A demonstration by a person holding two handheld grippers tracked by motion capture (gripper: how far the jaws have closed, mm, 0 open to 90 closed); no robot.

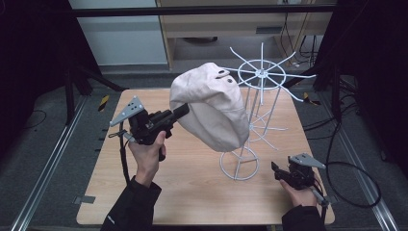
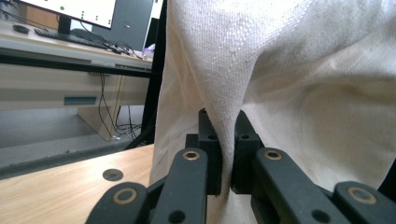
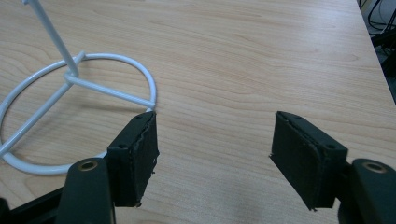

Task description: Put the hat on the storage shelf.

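My left gripper [image 1: 182, 111] pinches a fold of the cream hat [image 1: 214, 106] beside the white wire rack [image 1: 261, 77]; my right gripper [image 3: 215, 149] rests spread wide and holding nothing near the rack's ring base [image 3: 32, 140].

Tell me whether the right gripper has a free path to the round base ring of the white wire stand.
Probably yes. The right gripper rests with jaws open on the wooden table, with only bare wood between it and the white wire stand's base ring. The cream fabric hat, pinched by the left gripper, hangs higher up.
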